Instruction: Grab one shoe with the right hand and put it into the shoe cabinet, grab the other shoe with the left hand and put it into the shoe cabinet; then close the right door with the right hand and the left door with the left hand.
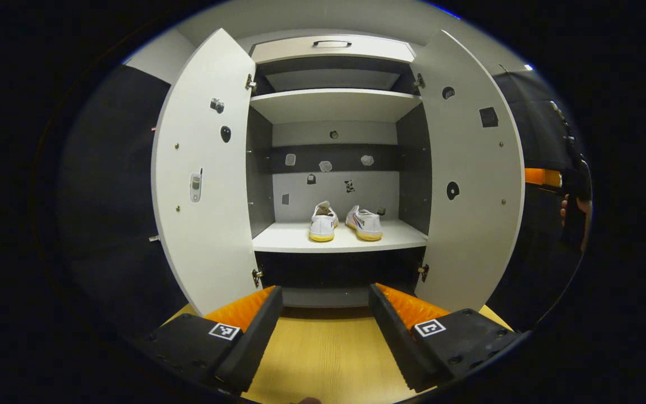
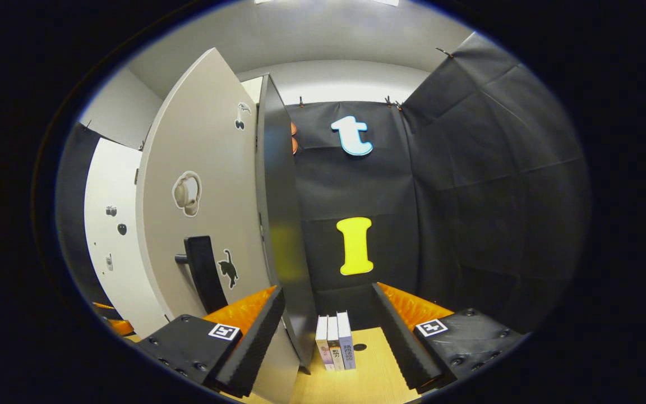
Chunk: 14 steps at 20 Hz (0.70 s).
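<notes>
Both shoes already in the shoe cabinet point(image 1: 334, 106): left shoe point(image 1: 323, 223) and right shoe point(image 1: 364, 223) side by side on the lower shelf point(image 1: 340, 238), toes outward, well back from the front edge. Both doors wide open. Step in hand, by judgement: closing the right door point(image 1: 471, 179) with the right gripper point(image 2: 327, 331).

Right gripper open, nothing between the fingers, seen in the right gripper view beside the outer face of the right door point(image 2: 199, 185), the door's free edge running just past its left finger point(image 2: 255, 336). Dark handle point(image 2: 204, 272) low on that face, near the gripper. Three books point(image 2: 335, 342) upright on the wooden floor point(image 2: 373, 365) beyond the door edge, to the right.

Best done by laying a finger flat against the outer face near the free edge, away from the hinges, then sweeping in a steady arc toward the cabinet; no need to clamp. Worth keeping clear of the books and slowing near the end to avoid a bounce.

Left gripper point(image 1: 326, 331) open as well, empty, centred before the cabinet and well apart from the left door point(image 1: 205, 179). Better held back so the right door's swing passes freely, then moved behind the left door
</notes>
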Each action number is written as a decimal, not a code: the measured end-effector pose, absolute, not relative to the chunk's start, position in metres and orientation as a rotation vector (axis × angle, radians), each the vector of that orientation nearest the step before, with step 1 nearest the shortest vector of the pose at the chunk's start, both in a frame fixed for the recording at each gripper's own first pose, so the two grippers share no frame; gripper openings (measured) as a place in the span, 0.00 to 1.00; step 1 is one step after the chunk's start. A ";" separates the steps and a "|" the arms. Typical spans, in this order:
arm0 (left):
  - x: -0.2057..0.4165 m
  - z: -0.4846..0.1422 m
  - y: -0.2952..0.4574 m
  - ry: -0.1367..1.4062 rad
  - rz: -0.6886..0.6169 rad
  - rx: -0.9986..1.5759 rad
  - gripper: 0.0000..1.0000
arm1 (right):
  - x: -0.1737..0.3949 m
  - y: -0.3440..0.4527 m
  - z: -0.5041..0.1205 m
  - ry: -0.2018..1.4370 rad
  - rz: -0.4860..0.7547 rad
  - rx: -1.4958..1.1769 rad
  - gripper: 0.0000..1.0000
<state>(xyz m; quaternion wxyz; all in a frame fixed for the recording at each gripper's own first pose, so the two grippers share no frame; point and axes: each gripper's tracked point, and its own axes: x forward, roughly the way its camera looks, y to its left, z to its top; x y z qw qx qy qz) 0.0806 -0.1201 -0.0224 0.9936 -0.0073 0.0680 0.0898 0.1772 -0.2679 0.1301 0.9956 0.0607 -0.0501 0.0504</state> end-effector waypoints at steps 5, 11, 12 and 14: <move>0.062 -0.028 -0.098 0.147 0.200 -0.068 0.97 | 0.185 -0.247 0.125 -0.047 0.115 0.120 0.98; 0.054 -0.030 -0.066 0.144 0.193 -0.106 0.97 | 0.175 -0.237 0.122 -0.021 0.077 0.063 0.98; 0.053 -0.030 -0.062 0.143 0.184 -0.114 0.96 | 0.174 -0.235 0.121 -0.013 0.068 0.066 0.98; 0.048 -0.029 -0.055 0.140 0.166 -0.115 0.95 | 0.171 -0.229 0.122 -0.018 0.047 0.062 0.98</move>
